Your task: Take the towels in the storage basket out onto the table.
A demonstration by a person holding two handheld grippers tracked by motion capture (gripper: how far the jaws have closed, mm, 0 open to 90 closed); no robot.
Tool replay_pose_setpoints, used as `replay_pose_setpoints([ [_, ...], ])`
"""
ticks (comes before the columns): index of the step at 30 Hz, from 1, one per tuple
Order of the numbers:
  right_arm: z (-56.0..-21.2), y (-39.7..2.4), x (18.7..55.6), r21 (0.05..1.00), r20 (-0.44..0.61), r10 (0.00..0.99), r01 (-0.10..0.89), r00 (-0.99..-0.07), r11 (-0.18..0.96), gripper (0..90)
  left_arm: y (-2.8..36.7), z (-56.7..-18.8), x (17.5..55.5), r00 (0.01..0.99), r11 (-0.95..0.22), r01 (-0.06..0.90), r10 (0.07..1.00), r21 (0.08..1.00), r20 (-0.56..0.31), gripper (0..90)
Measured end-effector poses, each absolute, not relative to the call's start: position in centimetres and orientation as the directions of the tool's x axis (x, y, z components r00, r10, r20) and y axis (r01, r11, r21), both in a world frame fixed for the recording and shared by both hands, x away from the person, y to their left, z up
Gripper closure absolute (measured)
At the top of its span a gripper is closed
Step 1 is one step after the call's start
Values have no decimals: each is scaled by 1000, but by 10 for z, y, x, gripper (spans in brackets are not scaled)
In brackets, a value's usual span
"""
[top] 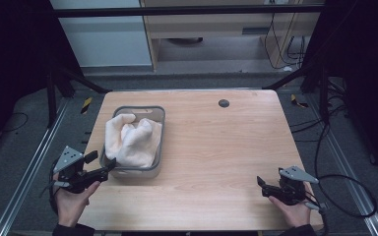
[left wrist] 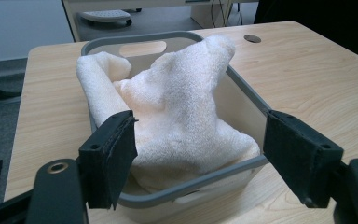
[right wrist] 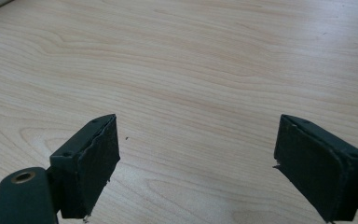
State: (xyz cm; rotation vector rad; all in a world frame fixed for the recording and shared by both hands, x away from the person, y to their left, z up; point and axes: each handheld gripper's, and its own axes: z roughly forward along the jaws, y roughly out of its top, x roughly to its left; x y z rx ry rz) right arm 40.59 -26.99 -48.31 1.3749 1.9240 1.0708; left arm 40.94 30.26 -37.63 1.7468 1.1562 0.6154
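Two hand-held grippers are at work here, and the left hand-held gripper (top: 102,166) is the one in play: it sits at the near-left corner of the grey basket (top: 160,129), jaws spread wide, with nothing between them. In the left gripper view those jaws straddle the basket's near rim, one pad (left wrist: 116,149) close against the heaped white towel (left wrist: 182,112), the other outside the basket's wall over the worktop (left wrist: 317,70). The towel lies crumpled inside the basket, on the left half of the worktop, with one fold peaking above the rim. This looks like the approach step for taking the towel out: reach made, grasp not yet made. The next move would call for pushing the jaws forward and down so both pads clear the rim and bracket a thick fold of cloth, then closing firmly before lifting. The right hand-held gripper (top: 265,186) rests near the front right edge, well apart from the basket, jaws wide and empty over bare wood.
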Motion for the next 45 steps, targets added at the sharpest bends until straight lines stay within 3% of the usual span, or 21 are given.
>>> replay_pose_setpoints([
  [28, -485, -268, 407, 828, 15, 937, 529, -350, 185, 125, 281, -347, 450, 469, -265, 496, 883, 827, 2, 233],
  [45, -486, -268, 407, 826, 10, 938, 531, -348, 188, 116, 272, -351, 469, 489, -327, 550, 872, 768, 22, 235],
])
